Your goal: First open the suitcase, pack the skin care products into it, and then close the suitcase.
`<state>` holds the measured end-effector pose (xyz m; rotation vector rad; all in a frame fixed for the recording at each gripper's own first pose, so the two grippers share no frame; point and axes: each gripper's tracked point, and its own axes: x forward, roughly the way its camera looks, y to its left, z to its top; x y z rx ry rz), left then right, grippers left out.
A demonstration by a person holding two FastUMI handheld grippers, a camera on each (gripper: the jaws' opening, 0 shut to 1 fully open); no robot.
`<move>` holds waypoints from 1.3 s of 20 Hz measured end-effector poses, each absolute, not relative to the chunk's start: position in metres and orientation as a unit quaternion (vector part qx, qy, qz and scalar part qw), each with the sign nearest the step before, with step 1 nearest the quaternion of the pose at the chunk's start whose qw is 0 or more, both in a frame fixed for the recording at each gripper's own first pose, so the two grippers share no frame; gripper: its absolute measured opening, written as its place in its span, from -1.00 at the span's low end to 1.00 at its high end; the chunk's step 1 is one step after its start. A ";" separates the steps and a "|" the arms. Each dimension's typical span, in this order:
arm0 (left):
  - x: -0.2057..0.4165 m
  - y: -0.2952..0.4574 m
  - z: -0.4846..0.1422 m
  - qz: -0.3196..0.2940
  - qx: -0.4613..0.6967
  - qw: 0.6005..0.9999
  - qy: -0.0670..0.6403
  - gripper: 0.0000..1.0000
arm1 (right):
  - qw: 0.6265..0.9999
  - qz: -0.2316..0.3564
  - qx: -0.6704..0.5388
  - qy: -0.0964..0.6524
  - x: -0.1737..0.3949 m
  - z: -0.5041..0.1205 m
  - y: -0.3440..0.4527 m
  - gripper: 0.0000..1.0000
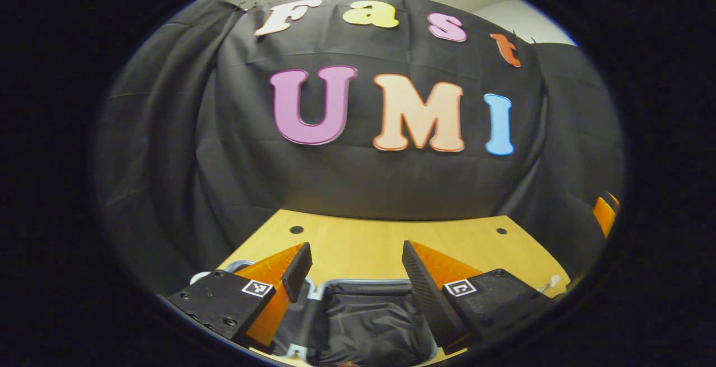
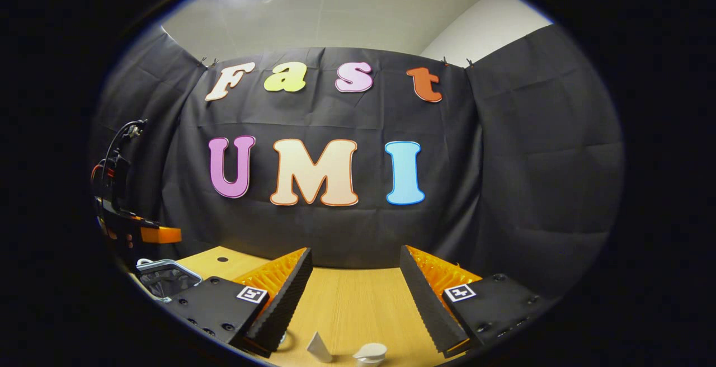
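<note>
In the left gripper view the suitcase (image 1: pixel 363 283) lies open just below my left gripper (image 1: pixel 354 252); its silver rim and black lining show between the fingers. The left gripper is open and holds nothing. In the right gripper view my right gripper (image 2: pixel 355 256) is open over the wooden table, also with nothing in it. Two small white skin care items, a pointed one (image 2: pixel 319 348) and a rounded cap (image 2: pixel 370 351), sit on the table just under it. A silver-rimmed corner of the suitcase (image 2: pixel 168 277) shows at the far left, with the left gripper (image 2: pixel 126 227) above it.
The wooden table (image 1: pixel 358 238) runs back to the black cloth wall, with two small dark holes near its far edge. A small white thing (image 1: pixel 551 283) lies at the table's right side. Part of the right gripper (image 1: pixel 605 215) shows at the right edge.
</note>
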<state>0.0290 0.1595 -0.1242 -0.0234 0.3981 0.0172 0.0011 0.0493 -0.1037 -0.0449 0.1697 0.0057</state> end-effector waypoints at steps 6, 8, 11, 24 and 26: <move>0.016 0.054 -0.146 -0.057 -0.016 0.973 0.225 0.90 | 0.995 0.011 -0.016 0.094 -0.001 -0.111 0.009 0.97; 0.010 0.028 -0.158 -0.075 -0.019 0.969 0.235 0.91 | 0.995 0.012 -0.019 0.095 -0.004 -0.111 -0.002 0.96; 0.005 -0.007 -0.175 -0.100 -0.029 0.962 0.253 0.90 | 0.995 0.013 -0.022 0.099 -0.012 -0.113 -0.018 0.96; -0.037 -0.101 -0.275 -0.154 -0.060 0.923 0.349 0.87 | 0.992 0.023 -0.043 0.115 -0.042 -0.117 -0.059 0.96; -0.043 -0.106 -0.294 -0.152 -0.062 0.916 0.366 0.92 | 0.991 0.026 -0.045 0.121 -0.046 -0.121 -0.060 0.97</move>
